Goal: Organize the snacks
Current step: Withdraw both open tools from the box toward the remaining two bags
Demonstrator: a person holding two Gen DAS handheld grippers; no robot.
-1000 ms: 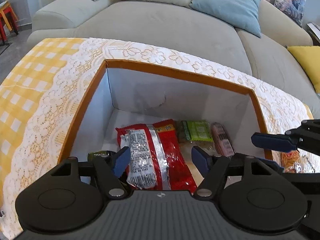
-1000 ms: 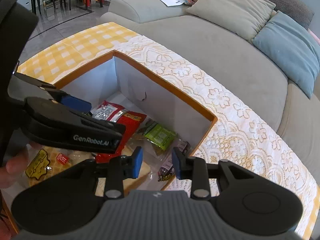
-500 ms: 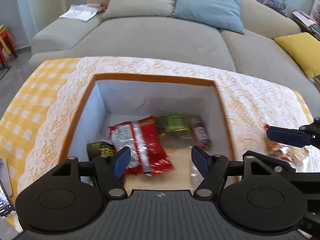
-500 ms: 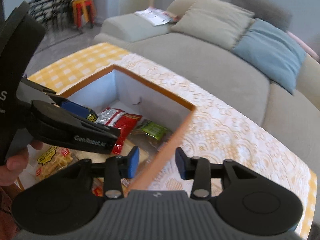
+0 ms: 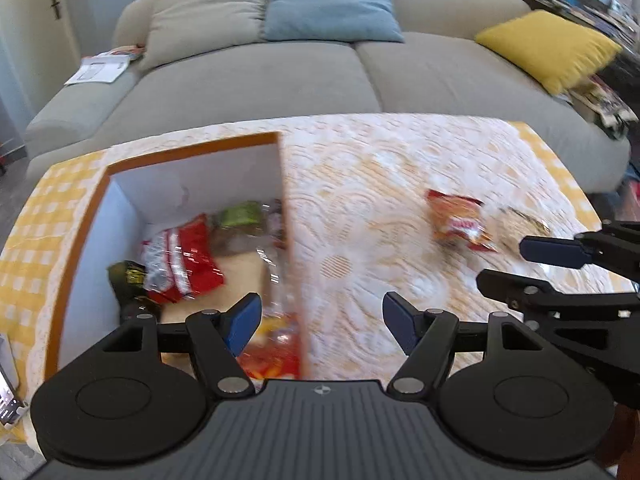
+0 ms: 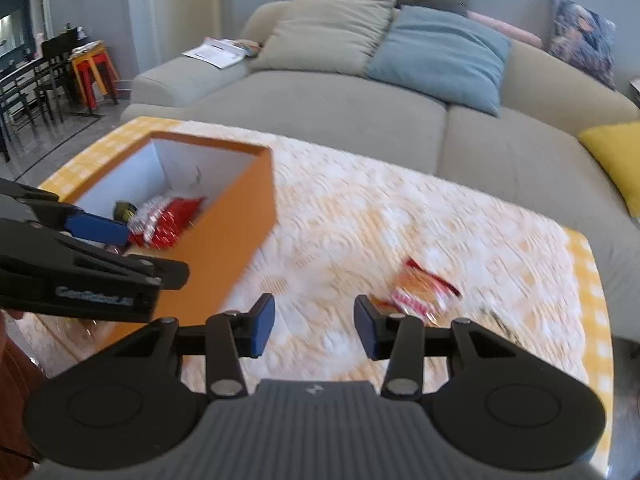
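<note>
Lying just beyond the empty, spread right gripper (image 6: 315, 324) — snack packet (image 6: 424, 294), left gripper (image 5: 321, 322) spread too

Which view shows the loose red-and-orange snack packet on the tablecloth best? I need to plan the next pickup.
The left wrist view: the snack packet lies whole and unobstructed, though blurred. In the right wrist view the same packet sits lower, smeared, its near edge partly hidden behind the right tongs.

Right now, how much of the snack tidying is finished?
Several packets already lie in the orange box, among them a red packet. Both tools, left and right, are open and empty. One orange-red packet is still out on the tablecloth.
</note>
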